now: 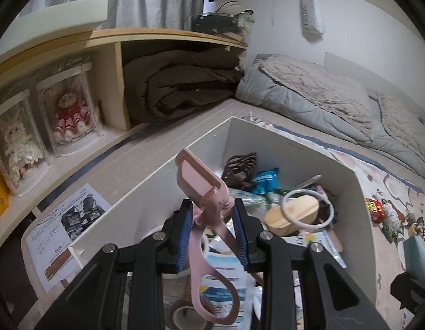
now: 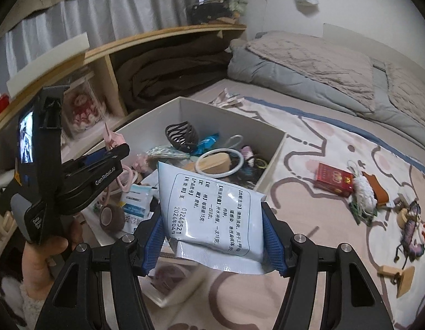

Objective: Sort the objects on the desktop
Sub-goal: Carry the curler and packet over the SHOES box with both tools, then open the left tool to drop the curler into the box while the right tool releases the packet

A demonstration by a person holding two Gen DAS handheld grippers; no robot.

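My left gripper (image 1: pixel 212 217) is shut on a pink eyelash curler (image 1: pixel 204 189) and holds it over the white storage box (image 1: pixel 267 134). In the right wrist view the left gripper (image 2: pixel 113 151) shows at the left over the box's (image 2: pixel 275 148) near end. My right gripper (image 2: pixel 212 236) is shut on a pale blue medicine sachet (image 2: pixel 209 211) with printed text, held above the box's front edge. The box holds a brown hair claw (image 2: pixel 182 134), a white ring (image 2: pixel 220 162), a wooden block (image 2: pixel 215 162), tape rolls and packets.
On the patterned sheet right of the box lie a red cigarette pack (image 2: pixel 333 181), a white tassel (image 2: pixel 363 189), a butterfly ornament (image 2: pixel 410 228) and a wooden stand (image 2: pixel 402 277). A shelf with dolls in cases (image 1: pixel 69 110) and a folded brown blanket (image 1: pixel 182 85) stands behind. Bedding (image 1: pixel 322 93) lies at the back right.
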